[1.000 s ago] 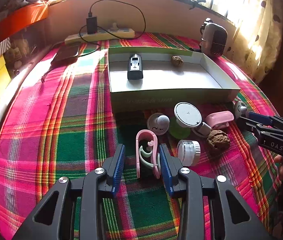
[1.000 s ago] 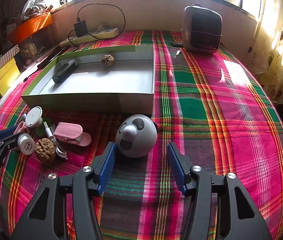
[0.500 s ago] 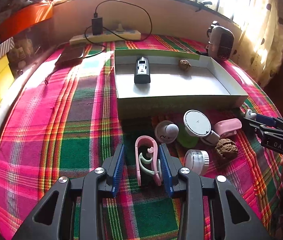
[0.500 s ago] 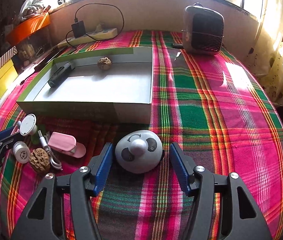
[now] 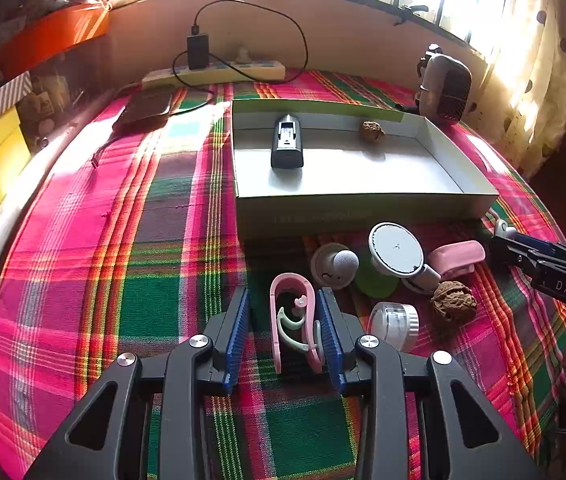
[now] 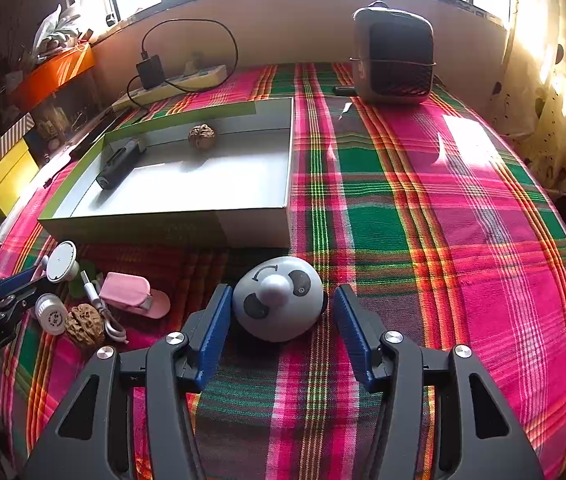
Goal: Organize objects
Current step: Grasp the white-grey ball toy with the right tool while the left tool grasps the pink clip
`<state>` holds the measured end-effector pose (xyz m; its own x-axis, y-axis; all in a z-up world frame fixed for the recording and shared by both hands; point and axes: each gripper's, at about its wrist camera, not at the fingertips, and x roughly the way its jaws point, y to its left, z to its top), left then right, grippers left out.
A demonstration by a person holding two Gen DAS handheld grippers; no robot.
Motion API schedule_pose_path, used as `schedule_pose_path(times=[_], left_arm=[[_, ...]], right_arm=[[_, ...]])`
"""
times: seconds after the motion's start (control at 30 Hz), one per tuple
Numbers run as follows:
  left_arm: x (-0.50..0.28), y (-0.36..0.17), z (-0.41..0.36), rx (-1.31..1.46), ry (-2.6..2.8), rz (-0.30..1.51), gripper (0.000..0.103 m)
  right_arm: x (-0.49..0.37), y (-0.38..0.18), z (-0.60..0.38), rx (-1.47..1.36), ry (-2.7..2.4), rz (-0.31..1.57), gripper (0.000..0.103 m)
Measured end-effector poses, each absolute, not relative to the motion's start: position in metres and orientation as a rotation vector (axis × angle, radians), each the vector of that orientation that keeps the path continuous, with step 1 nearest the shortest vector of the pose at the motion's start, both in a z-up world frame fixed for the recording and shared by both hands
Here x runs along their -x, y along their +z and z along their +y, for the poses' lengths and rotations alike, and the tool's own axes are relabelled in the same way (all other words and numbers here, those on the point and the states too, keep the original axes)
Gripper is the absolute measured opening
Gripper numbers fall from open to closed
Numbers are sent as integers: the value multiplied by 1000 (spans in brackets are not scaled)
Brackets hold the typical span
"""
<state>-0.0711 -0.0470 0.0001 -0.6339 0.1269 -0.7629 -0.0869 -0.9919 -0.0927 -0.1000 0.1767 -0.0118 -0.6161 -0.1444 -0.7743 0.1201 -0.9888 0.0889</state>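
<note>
The right gripper (image 5: 501,234) is running off the picture's right edge; lettering on the box (image 5: 363,212) is reading too faint.

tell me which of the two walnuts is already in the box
The walnut by the far wall of the open box, beside the black device. The other walnut lies outside on the plaid cloth, next to the small white jar.

Plaid cloth (image 6: 423,208), small heater (image 6: 393,60), power strip (image 5: 219,73) with black charger (image 5: 197,51), by the window wall.
</note>
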Motion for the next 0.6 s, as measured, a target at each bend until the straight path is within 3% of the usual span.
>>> schedule_pose_path(times=[0.23, 0.6], left_arm=[[70, -1, -48, 1291, 2759, -75, 24], [70, -1, -48, 1293, 2767, -71, 21]], right_arm=[[100, -12, 179, -1293, -2695, -60, 50], [99, -11, 179, -1294, -2696, -57, 50]])
